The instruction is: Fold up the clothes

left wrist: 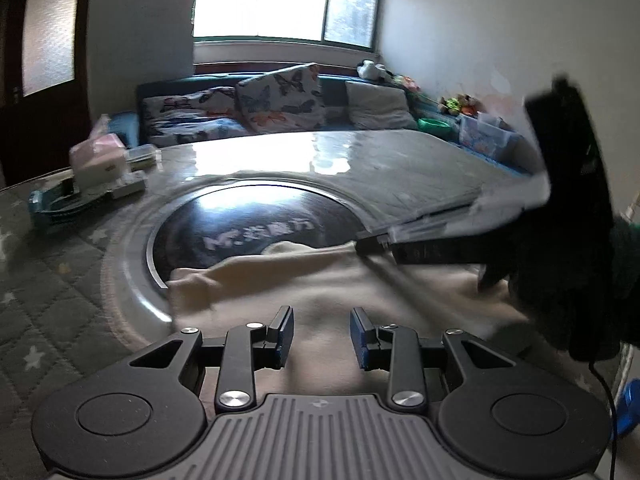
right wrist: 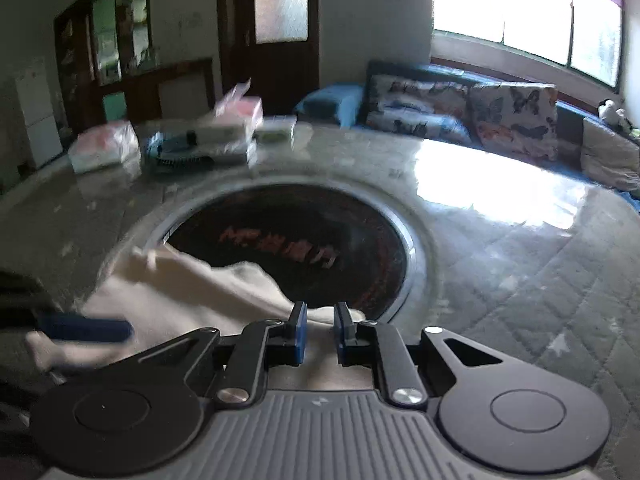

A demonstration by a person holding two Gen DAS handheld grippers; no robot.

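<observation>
A: Two grippers hang over one cream garment [left wrist: 320, 280], which lies crumpled on the near side of the table [left wrist: 400, 160], its far edge spilling onto the dark round inset [left wrist: 248, 216].

B: Are they gripping it?

A: I judge not. The left gripper [left wrist: 322, 334] stands with its jaws partly apart, cloth below and nothing pinched between the pads. The right gripper [right wrist: 320, 330] has a narrow gap and sits just above the garment's edge; I see no fabric caught in it either.

B: Why that placement?

A: Probably to take hold of two points along the cloth, so it can be lifted and laid flat before any fold.

B: Anything else counted?

A: On the table's far left, one pink tissue box [right wrist: 240, 108] atop a small pile, plus one plastic-wrapped pack [right wrist: 104, 148] beside it. Behind, two butterfly cushions [right wrist: 512, 120] and one plain cushion [left wrist: 378, 106] on the sofa [left wrist: 336, 92]. Blur hides the pile's details
</observation>
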